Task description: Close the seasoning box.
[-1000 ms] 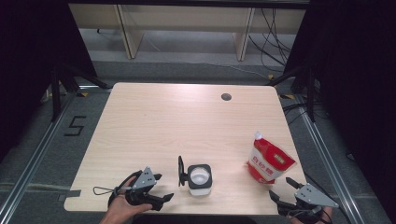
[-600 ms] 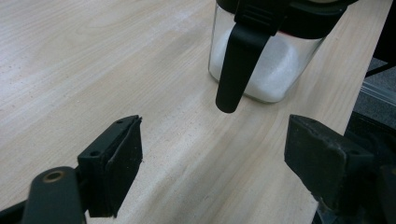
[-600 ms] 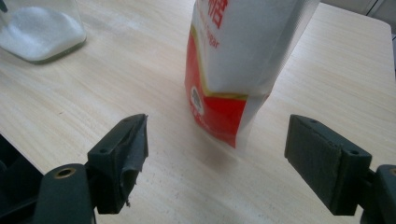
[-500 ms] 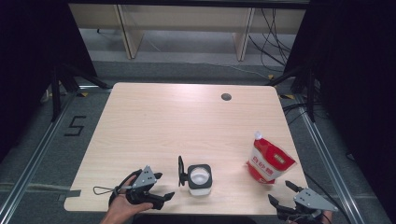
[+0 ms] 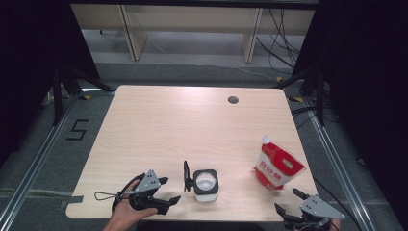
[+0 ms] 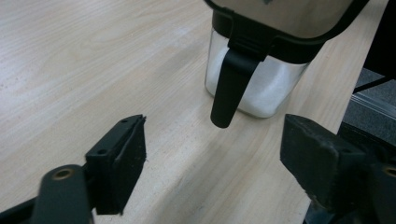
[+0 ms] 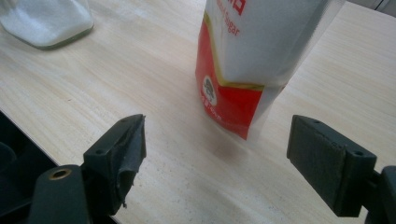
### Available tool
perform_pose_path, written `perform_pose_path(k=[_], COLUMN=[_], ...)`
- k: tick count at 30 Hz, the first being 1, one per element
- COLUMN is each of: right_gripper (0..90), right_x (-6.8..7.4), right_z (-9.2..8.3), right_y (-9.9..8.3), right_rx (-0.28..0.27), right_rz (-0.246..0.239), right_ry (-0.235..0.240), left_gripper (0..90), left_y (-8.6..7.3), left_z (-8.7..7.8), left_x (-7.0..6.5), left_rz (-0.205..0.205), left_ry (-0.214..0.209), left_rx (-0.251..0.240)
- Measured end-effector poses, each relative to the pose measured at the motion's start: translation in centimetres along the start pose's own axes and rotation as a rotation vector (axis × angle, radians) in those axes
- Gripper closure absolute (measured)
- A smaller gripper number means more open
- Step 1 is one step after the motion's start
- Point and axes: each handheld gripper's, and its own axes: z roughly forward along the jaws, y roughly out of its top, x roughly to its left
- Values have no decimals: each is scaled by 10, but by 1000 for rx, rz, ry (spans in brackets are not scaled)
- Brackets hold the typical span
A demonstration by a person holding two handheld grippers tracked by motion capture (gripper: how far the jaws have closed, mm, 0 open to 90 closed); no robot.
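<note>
The glass jar (image 5: 206, 185) of white sugar is sitting near the front edge of the table (image 5: 192, 120), lid flipped up and a black handle (image 6: 227, 88) hanging down its side. The left gripper (image 5: 166, 190) is hovering just beside it, pointing right at that handle. Its jaws have just been closing a bit, but they're still spread wide with only bare wood between them and the handle sitting just ahead, untouched. Compared with a second ago in the high view, the jar isn't budging and that hand is barely shifting, so this looks like lining up for a grab, not a grab yet.

Over at the front right corner, the red and white sugar bag (image 5: 277, 166) is standing upright, well apart from the jar. The right gripper (image 5: 287, 201) is waiting just in front of it, jaws released and wide, holding nothing, parked where it was before.

So probably the jar is getting steadied first, then the bag picked up for pouring.
</note>
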Motion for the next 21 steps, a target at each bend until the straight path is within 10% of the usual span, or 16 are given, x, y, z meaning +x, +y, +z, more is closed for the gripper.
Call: perform_pose_path(k=[13,21], right_gripper=[204,206], right_x=[2,2], right_z=[2,2], right_y=[1,1], right_rx=[17,17], right_rz=[14,3], right_ry=[3,-1], left_gripper=[839,893], left_y=[23,37], left_z=[-14,-13], left_x=[-5,-12], left_rz=[58,71], left_ry=[13,3], left_rx=[-96,-114])
